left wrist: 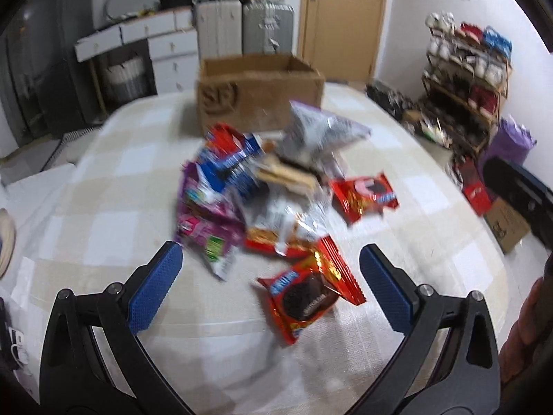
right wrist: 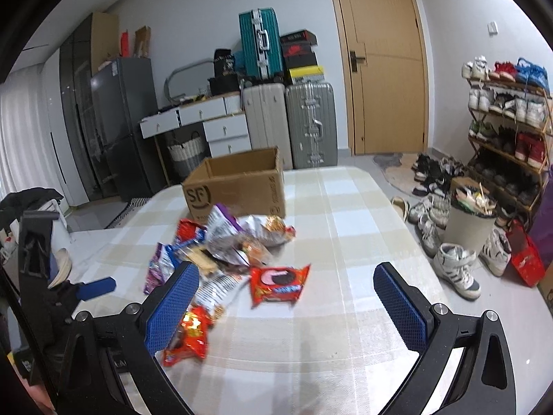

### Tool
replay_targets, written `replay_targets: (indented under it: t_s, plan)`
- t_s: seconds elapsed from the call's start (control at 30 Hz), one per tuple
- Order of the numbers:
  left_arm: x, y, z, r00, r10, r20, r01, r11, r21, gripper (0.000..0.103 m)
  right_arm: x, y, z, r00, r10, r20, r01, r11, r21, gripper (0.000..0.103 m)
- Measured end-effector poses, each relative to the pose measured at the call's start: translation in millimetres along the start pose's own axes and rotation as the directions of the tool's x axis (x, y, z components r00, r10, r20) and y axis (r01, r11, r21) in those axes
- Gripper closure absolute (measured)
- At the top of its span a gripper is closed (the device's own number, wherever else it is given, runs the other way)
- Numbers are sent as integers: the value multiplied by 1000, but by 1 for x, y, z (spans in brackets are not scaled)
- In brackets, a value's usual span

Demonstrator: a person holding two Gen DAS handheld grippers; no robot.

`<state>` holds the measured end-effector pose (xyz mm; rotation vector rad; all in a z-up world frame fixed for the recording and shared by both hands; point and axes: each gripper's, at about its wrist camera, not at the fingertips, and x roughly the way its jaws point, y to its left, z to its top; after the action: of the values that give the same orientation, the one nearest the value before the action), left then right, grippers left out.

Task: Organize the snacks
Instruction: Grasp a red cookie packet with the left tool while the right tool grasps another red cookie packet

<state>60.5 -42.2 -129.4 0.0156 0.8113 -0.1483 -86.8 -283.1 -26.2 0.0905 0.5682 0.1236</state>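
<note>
A pile of snack packets (left wrist: pixel 255 186) lies mid-table on the checked cloth; it also shows in the right wrist view (right wrist: pixel 228 249). An open cardboard box (left wrist: pixel 255 93) stands behind it, also in the right wrist view (right wrist: pixel 238 186). A red cookie packet (left wrist: pixel 304 297) lies nearest my left gripper (left wrist: pixel 271 259), which is open and empty just above it. Another red cookie packet (right wrist: pixel 276 285) lies ahead of my right gripper (right wrist: pixel 283 273), which is open and empty. A third red packet (right wrist: pixel 190 335) lies by the right gripper's left finger (right wrist: pixel 172 311).
The table (right wrist: pixel 345 242) has bare cloth on its right half. Suitcases (right wrist: pixel 287 121), white drawers (right wrist: pixel 207 117) and a door (right wrist: pixel 383 62) stand behind. A shoe rack (right wrist: pixel 508 121), loose shoes (right wrist: pixel 456 269) and a bin (right wrist: pixel 466 221) are on the floor at right.
</note>
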Motion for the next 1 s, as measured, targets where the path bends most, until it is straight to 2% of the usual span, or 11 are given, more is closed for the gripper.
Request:
replay_targets:
  t_s: [0.1, 0.17, 0.27, 0.33, 0.37, 0.4, 0.43, 0.47, 0.53, 0.63, 1.0]
  plan:
    - [28, -7, -5, 998, -28, -56, 28, 1000, -5, 1, 16, -8, -3, 1000, -4, -30, 4, 1000, 2, 0]
    - [46, -8, -8, 995, -51, -89, 48, 998, -26, 5, 29, -12, -5, 999, -1, -49, 1, 1000, 2, 0]
    - [67, -10, -12, 983, -107, -152, 99, 994, -56, 16, 46, -16, -9, 997, 0, -81, -1, 1000, -7, 0]
    - [79, -10, -17, 970, -158, -183, 143, 985, -93, 31, 61, -19, -9, 994, 5, -109, -6, 1000, -10, 0]
    - [85, -10, -18, 967, -171, -189, 154, 983, -103, 32, 67, -20, -9, 993, 5, -122, -7, 1000, -10, 0]
    - [86, -10, -18, 968, -182, -174, 167, 981, -100, 38, 74, -21, -9, 991, 7, -137, -9, 1000, -10, 0]
    - [90, -10, -19, 963, -211, -170, 196, 975, -104, 48, 80, -23, -9, 988, 15, -152, -16, 1000, -6, 0]
    - [96, -9, -20, 951, -256, -174, 238, 964, -117, 53, 84, -24, -9, 986, 21, -164, -22, 1000, -4, 0]
    - [101, -8, -23, 949, -267, -169, 251, 962, -112, 61, 95, -24, -9, 979, 37, -201, -38, 999, -1, 0]
    - [106, -10, -27, 945, -283, -163, 272, 959, -84, 63, 110, -21, -9, 970, 59, -234, -63, 998, -13, 0]
    - [99, -8, -26, 930, -333, -154, 324, 943, -81, 67, 154, -6, -11, 952, 29, -303, -63, 993, -104, 0]
